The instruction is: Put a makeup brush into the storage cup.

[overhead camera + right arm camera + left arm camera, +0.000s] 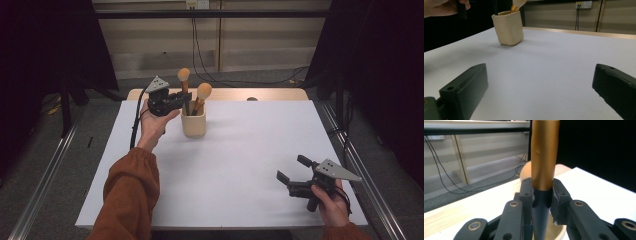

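The left gripper (186, 102) fingers (559, 195) clamp the copper-and-black handle of a makeup brush (544, 157) standing in the cream cup (193, 125) at the tabletop's (240, 165) far side. The right gripper (292, 170) rests near the front right corner, fingers (466, 87) wide apart, holding nothing.

The left gripper (186, 101) is a matt black assembly carrying a grey three-cornered plate on top; a black cable trails from its rear. Seen from its own camera, the jaw linkages are black bars joined by round, brass-toned pivot pins, with small screw holes in the finger blocks. The right gripper (291, 168) is of the same build: black body, grey triangular plate, two blunt rectangular black fingers (465, 88), each with a single round hole near its base. The person wears a rust-orange garment with long sleeves (131, 192), gathered at the cuffs.
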`<state>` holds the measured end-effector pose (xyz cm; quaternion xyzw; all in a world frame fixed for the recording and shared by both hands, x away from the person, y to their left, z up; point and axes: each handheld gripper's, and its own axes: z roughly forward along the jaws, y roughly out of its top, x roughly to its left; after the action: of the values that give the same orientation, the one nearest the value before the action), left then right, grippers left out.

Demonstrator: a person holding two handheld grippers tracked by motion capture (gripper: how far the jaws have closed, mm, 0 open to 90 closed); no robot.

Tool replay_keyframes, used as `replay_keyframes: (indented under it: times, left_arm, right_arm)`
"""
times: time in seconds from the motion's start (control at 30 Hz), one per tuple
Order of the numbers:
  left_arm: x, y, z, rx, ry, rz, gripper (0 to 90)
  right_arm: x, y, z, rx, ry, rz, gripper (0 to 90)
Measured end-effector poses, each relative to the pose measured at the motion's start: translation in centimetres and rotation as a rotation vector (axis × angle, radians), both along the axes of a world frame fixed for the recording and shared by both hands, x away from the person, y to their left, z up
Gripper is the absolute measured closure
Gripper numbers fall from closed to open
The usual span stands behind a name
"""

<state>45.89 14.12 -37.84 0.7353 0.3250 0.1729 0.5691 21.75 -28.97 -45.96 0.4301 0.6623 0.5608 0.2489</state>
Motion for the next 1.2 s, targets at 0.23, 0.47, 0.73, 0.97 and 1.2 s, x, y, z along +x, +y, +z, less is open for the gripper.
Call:
replay_keyframes:
  times: [0.23, 0.47, 0.73, 0.97, 1.2]
  left_arm:
    - [0.1, 0.3, -1.2, 0.0, 0.012, 0.012, 74.3]
    - [0.2, 0.0, -2.0, 0.011, 0.019, 0.012, 74.3]
    - [0.1, -0.2, -3.1, 0.025, 0.026, 0.01, 74.2]
    - [0.0, 0.1, -3.7, 0.044, 0.045, 0.021, 74.2]
    - [-0.1, -0.3, -4.1, 0.052, 0.044, 0.015, 68.9]
  right_arm:
    - [0.0, 0.1, 0.0, 0.002, -0.002, 0.009, 0.0]
    - [0.0, 0.2, -0.1, 0.004, 0.002, 0.009, 0.0]
    - [0.0, 0.1, -0.1, 0.004, 0.002, 0.006, 0.0]
    - [0.0, 0.0, -0.1, 0.006, -0.003, 0.001, 0.0]
    - [0.0, 0.0, -0.1, 0.004, -0.002, 0.002, 0.0]
